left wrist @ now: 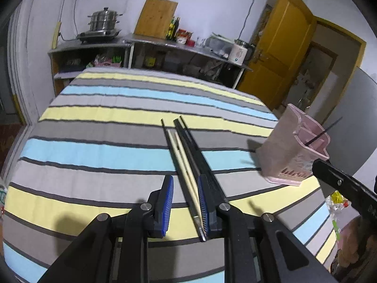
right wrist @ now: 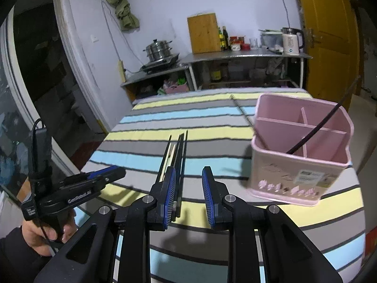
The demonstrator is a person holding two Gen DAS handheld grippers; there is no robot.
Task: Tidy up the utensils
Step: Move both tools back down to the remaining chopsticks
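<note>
Both grippers, left gripper and right gripper, gape empty above loose chopsticks (several) on the desk; one black chopstick sits in the pink holder.

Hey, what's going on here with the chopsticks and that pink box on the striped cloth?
A person is sorting utensils with a handheld gripper in each hand. Both the left gripper and the right gripper have open jaws and hold nothing, and both are over the bundle of chopsticks, black ones and pale ones, lying on the striped tablecloth. To the right stands the pink utensil holder, with divided compartments; one black chopstick already leans in it. The rest are not yet picked up.
</note>
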